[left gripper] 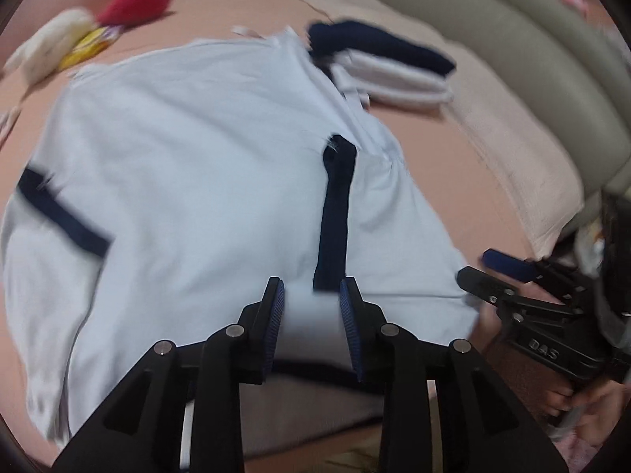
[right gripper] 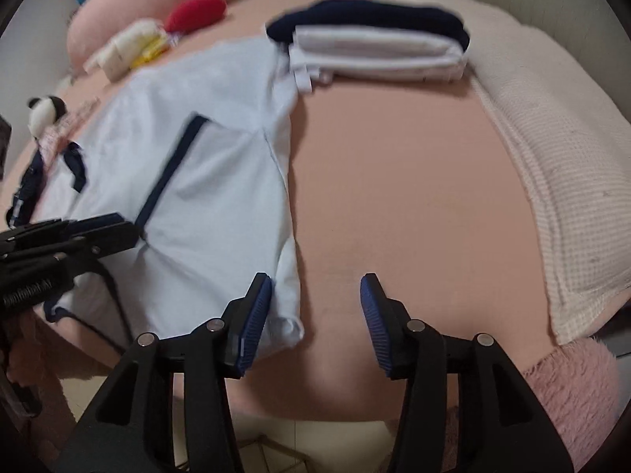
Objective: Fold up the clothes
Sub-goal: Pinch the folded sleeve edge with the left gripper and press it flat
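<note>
A light blue shirt with navy trim (left gripper: pixel 189 165) lies spread on the pink bed; it also shows in the right wrist view (right gripper: pixel 213 157). My left gripper (left gripper: pixel 311 299) is open, its fingers straddling the shirt's near hem beside a navy band (left gripper: pixel 335 213). My right gripper (right gripper: pixel 315 295) is open and empty above the bare sheet, its left finger (right gripper: pixel 256 307) at the shirt's right corner. It shows at the right in the left wrist view (left gripper: pixel 489 268). My left gripper shows at the left in the right wrist view (right gripper: pixel 98 232).
A stack of folded white and navy clothes (right gripper: pixel 374 43) sits at the far side (left gripper: pixel 386 67). Plush toys (right gripper: pixel 157 35) and a pink pillow (right gripper: pixel 130 12) lie far left. A folded cream blanket (right gripper: pixel 552 157) runs along the right, by a grey headboard (left gripper: pixel 532 39).
</note>
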Motion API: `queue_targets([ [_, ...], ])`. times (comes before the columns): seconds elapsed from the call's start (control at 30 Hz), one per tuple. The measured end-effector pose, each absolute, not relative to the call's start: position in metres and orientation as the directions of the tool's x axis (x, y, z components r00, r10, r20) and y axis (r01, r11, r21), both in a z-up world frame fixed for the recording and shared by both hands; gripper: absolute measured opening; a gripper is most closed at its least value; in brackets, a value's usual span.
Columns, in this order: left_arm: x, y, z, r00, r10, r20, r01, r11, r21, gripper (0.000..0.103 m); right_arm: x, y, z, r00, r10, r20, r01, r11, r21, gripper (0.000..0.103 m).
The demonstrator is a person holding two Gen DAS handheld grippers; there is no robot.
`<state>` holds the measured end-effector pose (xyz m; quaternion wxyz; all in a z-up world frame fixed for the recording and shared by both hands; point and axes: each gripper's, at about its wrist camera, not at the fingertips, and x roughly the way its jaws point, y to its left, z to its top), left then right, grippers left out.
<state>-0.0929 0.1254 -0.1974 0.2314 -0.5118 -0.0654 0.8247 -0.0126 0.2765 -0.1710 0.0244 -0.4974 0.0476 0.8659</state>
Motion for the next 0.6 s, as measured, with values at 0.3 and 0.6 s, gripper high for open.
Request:
queue_targets([
  [0.3, -0.056, 0.083, -0.224, -0.267, 0.378, -0.887, -0.19, -0.923, -0.336, 0.031, -0.016, 0.21, -0.184, -0.431, -0.111, -0.895, 0.088, -0.993, 0.08, 0.048],
  [0.6, -0.026, 0.06, -0.214, -0.335, 0.482, -0.81, -0.21, -0.876, -0.434, 0.031, 0.016, 0.225, -0.167, -0.501, -0.144, -0.853, 0.016, -0.987, 0.158, 0.048],
])
